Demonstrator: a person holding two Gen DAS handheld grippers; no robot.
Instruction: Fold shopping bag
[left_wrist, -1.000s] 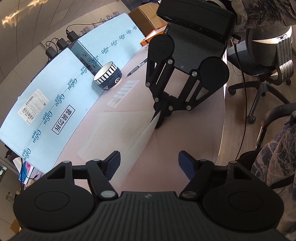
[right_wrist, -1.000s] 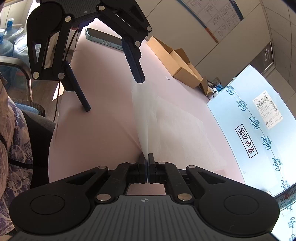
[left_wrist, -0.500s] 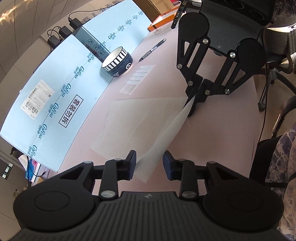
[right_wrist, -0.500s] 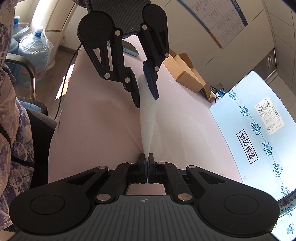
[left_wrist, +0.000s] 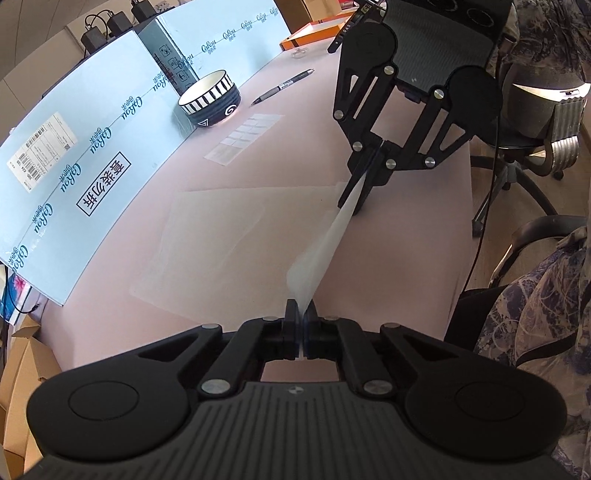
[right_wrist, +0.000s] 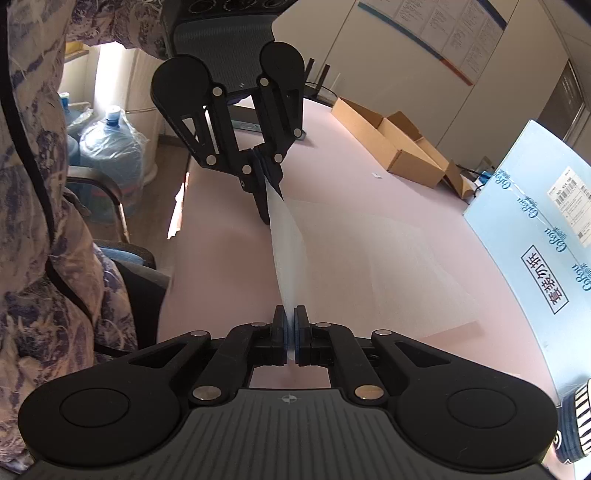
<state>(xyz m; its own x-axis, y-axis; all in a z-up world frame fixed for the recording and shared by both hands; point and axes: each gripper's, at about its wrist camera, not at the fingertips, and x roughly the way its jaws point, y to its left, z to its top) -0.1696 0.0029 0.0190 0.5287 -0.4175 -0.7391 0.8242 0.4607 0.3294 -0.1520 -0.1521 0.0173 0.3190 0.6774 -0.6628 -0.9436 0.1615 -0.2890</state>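
Pinching the bag's (left_wrist: 229, 236) near edge in both sets of fingers, left (left_wrist: 301, 325) and right (right_wrist: 290, 332), I judged it needed even tension above the bench (left_wrist: 406, 266).

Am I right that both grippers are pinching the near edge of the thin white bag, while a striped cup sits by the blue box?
Not quite: it is a striped bowl, not a cup, as the left wrist view shows. Both the left gripper and the right gripper do pinch the bag beside the blue box.
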